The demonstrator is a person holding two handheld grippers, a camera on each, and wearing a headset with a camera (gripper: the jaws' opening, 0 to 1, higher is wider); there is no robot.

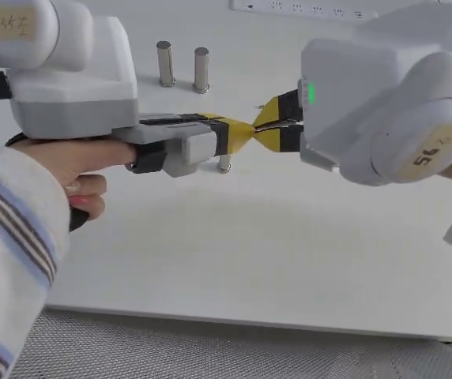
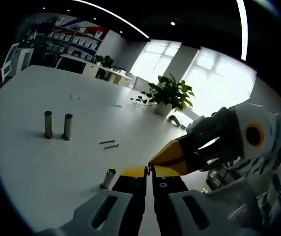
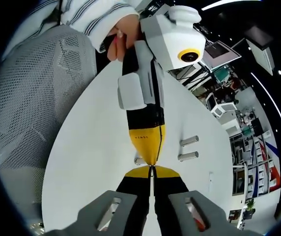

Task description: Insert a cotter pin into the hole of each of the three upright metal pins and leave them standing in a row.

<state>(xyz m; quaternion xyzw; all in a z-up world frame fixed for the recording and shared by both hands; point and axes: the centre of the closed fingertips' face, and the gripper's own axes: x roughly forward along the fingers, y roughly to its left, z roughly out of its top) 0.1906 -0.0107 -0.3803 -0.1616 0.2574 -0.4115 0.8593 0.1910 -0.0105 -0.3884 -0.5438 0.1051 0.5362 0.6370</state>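
Here, the first metal pin [image 1: 164, 63] and the second metal pin [image 1: 201, 69] stand upright and close together at the far side of the white counter [image 1: 289, 253]; the third metal pin [image 1: 224, 164] stands nearer to the person, apart from the other two, just under the place where the two tools meet; I see no cotter pin through any of them, though the holes are too small to make out. In the left gripper view one cotter pin [image 2: 106, 142] and another cotter pin [image 2: 112, 146] lie flat on the counter, side by side, between the far pair and the third metal pin; I judge they are kept there within easy reach for later pins. The left hand-held gripper [image 1: 246, 133] and the right hand-held gripper [image 1: 262, 125] meet tip against tip above the third metal pin, probably to pass or re-seat something thin before it goes into the hole; both have the jaws pressed together, with only a hairline gap; whether a cotter pin is nipped there I cannot tell, it is too small. The left hand [image 1: 76, 170] holds its tool level.
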